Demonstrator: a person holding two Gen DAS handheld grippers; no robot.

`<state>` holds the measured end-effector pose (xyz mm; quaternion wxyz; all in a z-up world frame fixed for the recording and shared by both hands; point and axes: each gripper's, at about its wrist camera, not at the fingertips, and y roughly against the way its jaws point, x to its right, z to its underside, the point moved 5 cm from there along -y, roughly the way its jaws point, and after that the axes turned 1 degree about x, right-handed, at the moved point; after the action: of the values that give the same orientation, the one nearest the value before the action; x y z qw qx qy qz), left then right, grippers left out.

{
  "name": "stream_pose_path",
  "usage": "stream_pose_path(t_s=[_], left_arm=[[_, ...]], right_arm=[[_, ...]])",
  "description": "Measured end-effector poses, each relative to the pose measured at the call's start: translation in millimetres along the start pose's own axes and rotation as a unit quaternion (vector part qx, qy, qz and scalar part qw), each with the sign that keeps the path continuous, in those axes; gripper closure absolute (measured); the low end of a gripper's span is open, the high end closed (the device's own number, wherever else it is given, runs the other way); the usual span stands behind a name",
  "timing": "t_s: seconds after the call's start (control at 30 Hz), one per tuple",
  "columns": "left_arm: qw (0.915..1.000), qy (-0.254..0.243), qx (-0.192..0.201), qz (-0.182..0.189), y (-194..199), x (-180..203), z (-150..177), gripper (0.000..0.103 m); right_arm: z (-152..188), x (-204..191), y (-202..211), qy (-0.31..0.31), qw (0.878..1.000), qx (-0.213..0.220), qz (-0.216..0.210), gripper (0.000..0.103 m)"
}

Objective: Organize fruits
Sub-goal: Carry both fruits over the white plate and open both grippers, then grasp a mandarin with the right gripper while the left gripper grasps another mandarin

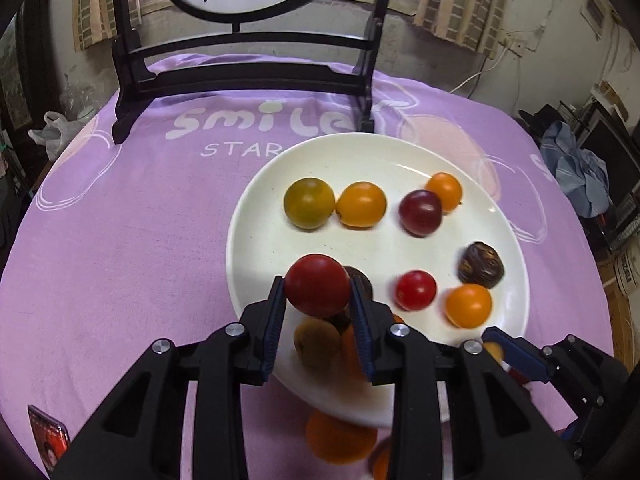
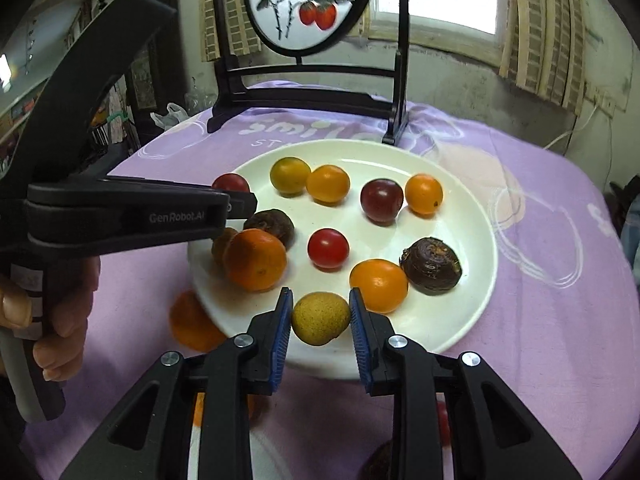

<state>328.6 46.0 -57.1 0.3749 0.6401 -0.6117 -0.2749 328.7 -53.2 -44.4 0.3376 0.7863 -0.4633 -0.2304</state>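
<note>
A white plate [image 1: 508,240] on the purple cloth holds several small fruits: orange, yellow-green, dark red and red tomatoes and two brown nuts. My left gripper [image 1: 318,286] is shut on a red tomato [image 1: 317,285] and holds it above the plate's near-left edge. In the right wrist view the same plate [image 2: 472,216] shows. My right gripper [image 2: 320,318] is shut on a yellow-brown round fruit [image 2: 319,318] over the plate's near rim. The left gripper [image 2: 244,202] enters from the left, with the red tomato [image 2: 230,183] at its tip.
A dark wooden stand with a round painted panel [image 2: 308,4] stands at the table's far side. An orange fruit [image 2: 192,324] lies on the cloth left of the plate. A small card [image 1: 48,436] lies near the front left edge.
</note>
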Motion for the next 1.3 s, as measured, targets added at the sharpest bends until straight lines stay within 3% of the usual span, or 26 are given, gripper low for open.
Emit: stream_pose_path(t_s=[0.03, 0.07, 0.2, 0.33, 0.47, 0.7, 0.87, 1.17, 1.3], left_arm=[[1.0000, 0.004, -0.001, -0.004, -2.1, -0.6, -0.5, 0.057], [0.9999, 0.006, 0.000, -0.008, -2.4, -0.8, -0.4, 0.050], [0.9999, 0.004, 0.007, -0.014, 10.0, -0.2, 3.5, 0.038], [0.9991, 0.009, 0.031, -0.029, 36.8, -3.5, 13.2, 0.032], [0.9991, 0.013, 0.040, -0.010, 64.5, 1.0, 36.1, 0.026], [0.9985, 0.015, 0.051, 0.006, 94.0, -1.6, 84.4, 0.022], [0.9991, 0.012, 0.028, 0.030, 86.9, -4.9, 114.4, 0.021], [0.9984, 0.002, 0.031, 0.048, 79.9, -14.6, 123.3, 0.021], [0.9965, 0.025, 0.028, 0.075, 79.6, -24.7, 123.8, 0.021]], right_arm=[[-0.2, 3.5, -2.2, -0.011, 1.000, 0.000, -0.002, 0.051], [-0.5, 7.2, -2.2, -0.023, 1.000, 0.004, -0.002, 0.051], [4.3, 9.6, 10.5, -0.034, 0.999, 0.014, -0.010, 0.051], [13.8, 4.5, 28.6, -0.025, 0.999, 0.017, -0.013, 0.049], [28.4, 1.7, 42.3, -0.034, 0.999, 0.014, -0.027, 0.045], [59.1, -7.0, 57.3, -0.039, 0.999, 0.000, -0.026, 0.043], [80.8, -23.6, 61.5, -0.034, 0.999, -0.013, -0.031, 0.043], [103.1, -52.2, 50.9, -0.001, 0.999, -0.041, -0.009, 0.042], [100.4, -55.3, 35.7, -0.003, 0.998, -0.055, 0.002, 0.041]])
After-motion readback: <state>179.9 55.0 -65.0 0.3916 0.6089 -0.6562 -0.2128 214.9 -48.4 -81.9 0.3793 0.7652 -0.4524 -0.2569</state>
